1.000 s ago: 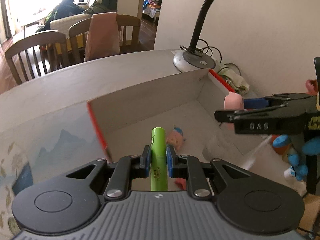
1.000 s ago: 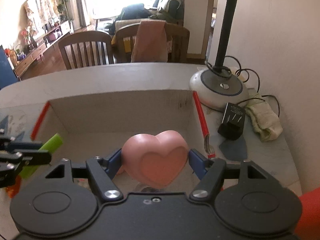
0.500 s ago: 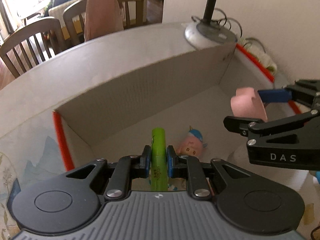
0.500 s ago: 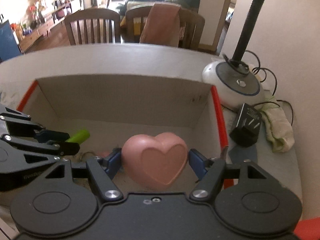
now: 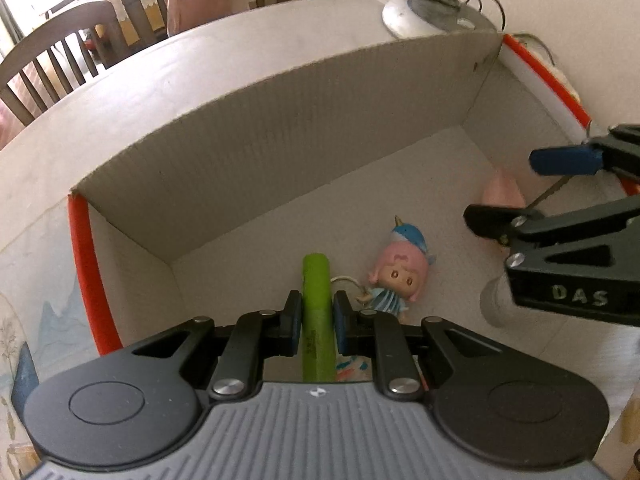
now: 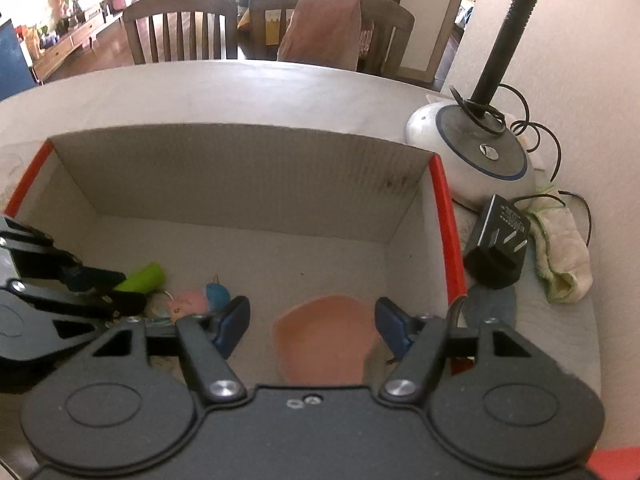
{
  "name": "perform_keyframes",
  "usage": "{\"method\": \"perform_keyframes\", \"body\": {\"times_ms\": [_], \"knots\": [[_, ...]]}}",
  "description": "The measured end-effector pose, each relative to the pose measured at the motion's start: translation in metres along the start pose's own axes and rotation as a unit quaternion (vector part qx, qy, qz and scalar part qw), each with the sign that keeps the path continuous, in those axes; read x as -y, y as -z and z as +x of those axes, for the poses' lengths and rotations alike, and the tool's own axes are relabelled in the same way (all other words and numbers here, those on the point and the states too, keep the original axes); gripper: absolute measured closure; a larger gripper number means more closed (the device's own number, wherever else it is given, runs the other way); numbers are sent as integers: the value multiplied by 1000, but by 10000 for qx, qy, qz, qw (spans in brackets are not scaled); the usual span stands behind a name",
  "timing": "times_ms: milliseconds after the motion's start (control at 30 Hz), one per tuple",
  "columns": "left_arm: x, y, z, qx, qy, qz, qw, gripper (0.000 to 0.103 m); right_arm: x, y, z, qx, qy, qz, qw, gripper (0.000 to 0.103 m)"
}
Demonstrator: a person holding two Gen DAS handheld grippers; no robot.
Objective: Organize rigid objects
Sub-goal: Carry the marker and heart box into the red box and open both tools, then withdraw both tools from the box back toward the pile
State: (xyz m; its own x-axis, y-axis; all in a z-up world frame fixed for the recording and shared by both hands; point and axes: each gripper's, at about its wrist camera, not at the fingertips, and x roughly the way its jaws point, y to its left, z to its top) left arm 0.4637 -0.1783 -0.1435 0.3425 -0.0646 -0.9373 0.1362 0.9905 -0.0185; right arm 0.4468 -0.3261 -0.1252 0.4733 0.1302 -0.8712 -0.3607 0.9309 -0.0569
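Note:
My left gripper [image 5: 316, 312] is shut on a green tube [image 5: 316, 280] and points down into a cardboard box [image 5: 280, 152] with red edges. A small pink-haired doll [image 5: 396, 276] lies on the box floor just right of the tube. My right gripper [image 6: 312, 320] stands open over the box's right side. A pink heart-shaped block [image 6: 324, 344] lies blurred below and between its blue pads, touching neither. In the left wrist view the right gripper [image 5: 520, 188] reaches in from the right, with the heart [image 5: 502, 194] behind it near the right wall.
A lamp base [image 6: 468, 160] with cables stands beyond the box's right corner. Beside it are a black power adapter [image 6: 498, 254] and a folded cloth [image 6: 564, 256]. Wooden chairs [image 6: 180, 28] stand behind the table's far edge. The wall is close on the right.
Both grippers have sunk deeper into the box. The right gripper's pads have parted from the pink heart, which has dropped to the floor. The left still grips the green tube.

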Motion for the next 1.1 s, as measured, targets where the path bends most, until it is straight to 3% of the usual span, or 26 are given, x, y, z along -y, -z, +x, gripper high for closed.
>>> {"method": "perform_keyframes", "body": {"times_ms": [567, 1100], "knots": [[0, 13, -19, 55, 84, 20, 9999, 86, 3, 7, -34, 393, -164, 224, 9988, 28], [-13, 44, -91, 872, 483, -198, 9948, 85, -15, 26, -99, 1007, -535, 337, 9929, 25]]}}
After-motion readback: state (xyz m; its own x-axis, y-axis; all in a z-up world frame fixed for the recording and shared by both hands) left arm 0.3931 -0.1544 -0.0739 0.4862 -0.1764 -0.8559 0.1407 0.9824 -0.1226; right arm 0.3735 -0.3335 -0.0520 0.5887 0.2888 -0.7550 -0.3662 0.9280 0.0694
